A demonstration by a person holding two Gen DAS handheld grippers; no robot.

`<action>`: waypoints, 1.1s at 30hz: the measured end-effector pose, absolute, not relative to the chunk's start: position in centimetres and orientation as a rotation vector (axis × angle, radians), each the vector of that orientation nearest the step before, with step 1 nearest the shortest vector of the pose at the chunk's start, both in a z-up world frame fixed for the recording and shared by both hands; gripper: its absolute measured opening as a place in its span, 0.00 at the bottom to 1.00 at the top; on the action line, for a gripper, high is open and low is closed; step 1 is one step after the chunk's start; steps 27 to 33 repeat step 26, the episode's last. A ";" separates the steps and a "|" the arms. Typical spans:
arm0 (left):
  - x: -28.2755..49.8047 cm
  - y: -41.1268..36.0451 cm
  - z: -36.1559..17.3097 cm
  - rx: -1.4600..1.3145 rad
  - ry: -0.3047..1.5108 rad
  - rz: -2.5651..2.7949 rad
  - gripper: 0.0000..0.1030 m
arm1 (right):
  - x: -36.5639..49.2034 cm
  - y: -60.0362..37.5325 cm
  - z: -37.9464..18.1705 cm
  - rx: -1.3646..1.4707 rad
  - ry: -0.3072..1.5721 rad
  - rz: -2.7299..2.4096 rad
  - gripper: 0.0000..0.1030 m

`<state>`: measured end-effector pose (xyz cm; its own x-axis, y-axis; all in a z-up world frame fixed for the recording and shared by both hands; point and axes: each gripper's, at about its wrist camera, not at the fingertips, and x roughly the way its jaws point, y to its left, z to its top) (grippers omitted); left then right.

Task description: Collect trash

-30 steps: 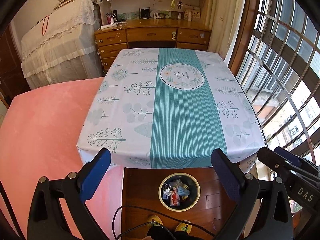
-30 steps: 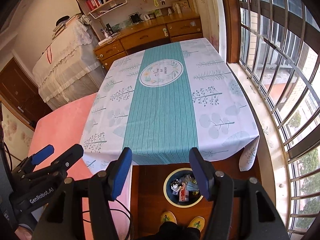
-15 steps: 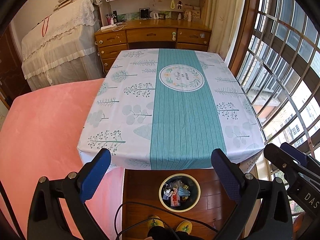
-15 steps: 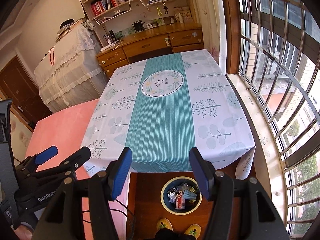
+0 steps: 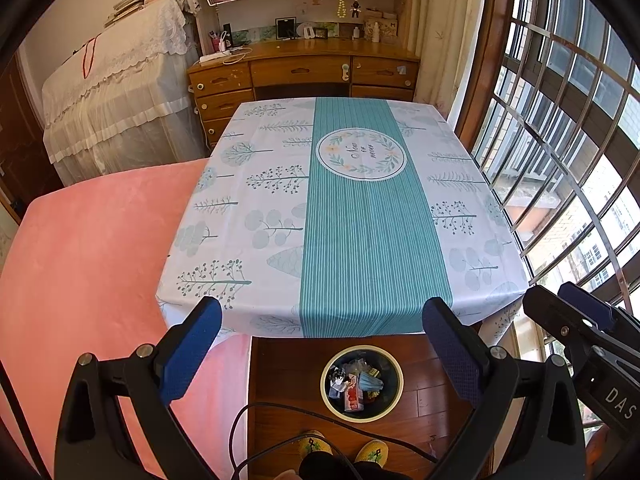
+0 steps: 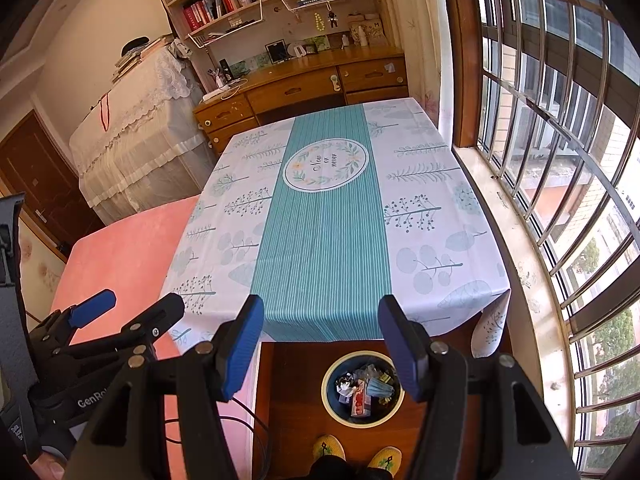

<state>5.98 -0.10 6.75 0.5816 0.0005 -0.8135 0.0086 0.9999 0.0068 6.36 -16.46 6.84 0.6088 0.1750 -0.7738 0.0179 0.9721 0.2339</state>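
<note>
Two grippers hang above the near edge of one table (image 5: 240,208). The left gripper (image 5: 322,344) has its jaws spread wide, with nothing between its blue pads (image 5: 192,350). The right gripper (image 6: 320,346) is also parted wide and holds nothing; in the left view it shows at the right border, side on.

One bin (image 5: 394,400) stands on the wooden floor (image 5: 432,396) just past the table's near edge, between the table and two slippers (image 5: 374,450). The trash (image 5: 354,384) lies inside it: a blue mask, a red-printed packet, crumpled wrappers; the exact count cannot be told.

One cloth (image 6: 432,216) covers the table, white with tree prints and one teal band down the middle bearing one round emblem; its near hem hangs over the edge, with one corner drooping at the right.

A pink bed (image 5: 88,248) runs along the table's left side, touching or just beside it. The barred window (image 6: 560,160) and its sill line the right side. A desk (image 5: 304,68) closes the far end. A black cable (image 5: 280,412) loops across the floor strip near the bin.
</note>
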 end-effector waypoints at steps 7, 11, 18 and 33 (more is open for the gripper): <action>5.5 -0.1 6.6 0.017 0.960 -0.011 0.97 | 5.8 -16.8 6.1 0.233 0.932 0.088 0.58; 5.3 -0.2 6.4 0.022 0.970 -0.017 0.97 | 5.7 -17.0 5.9 0.235 0.943 0.088 0.58; 5.1 -0.7 6.2 0.029 0.980 -0.023 0.97 | 5.6 -17.4 5.8 0.232 0.955 0.091 0.58; 4.7 -0.9 6.2 0.031 0.982 -0.020 0.97 | 5.5 -17.8 5.6 0.240 0.962 0.096 0.58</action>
